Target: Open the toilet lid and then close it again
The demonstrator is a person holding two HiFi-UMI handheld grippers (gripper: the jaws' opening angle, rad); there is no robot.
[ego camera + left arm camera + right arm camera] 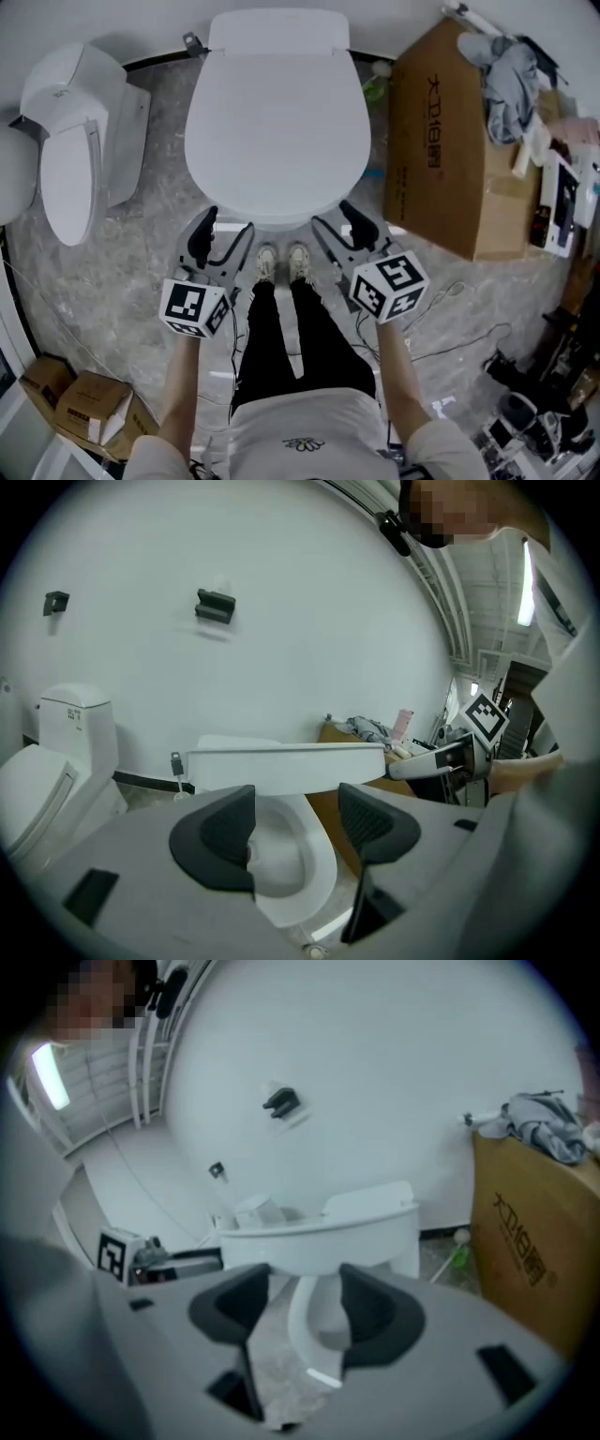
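Observation:
The white toilet lid (277, 122) lies flat and shut over the bowl, straight ahead of me. My left gripper (228, 225) sits just short of the lid's front left edge, open with nothing between its fingers. My right gripper (331, 217) is at the front right edge, also open and empty. In the left gripper view the lid (281, 761) runs level above the left gripper (295, 827), and the right gripper (441, 761) shows beyond it. In the right gripper view the lid (319, 1237) crosses above the right gripper (305, 1307), with the left gripper (150, 1260) off to the side.
A second white toilet (75, 141) stands at the left. A large cardboard box (450, 141) with clothes (511, 75) on top crowds the toilet's right side. Small boxes (84, 403) sit at the lower left, cables (441, 309) trail at the right. The person's shoes (281, 262) stand by the bowl.

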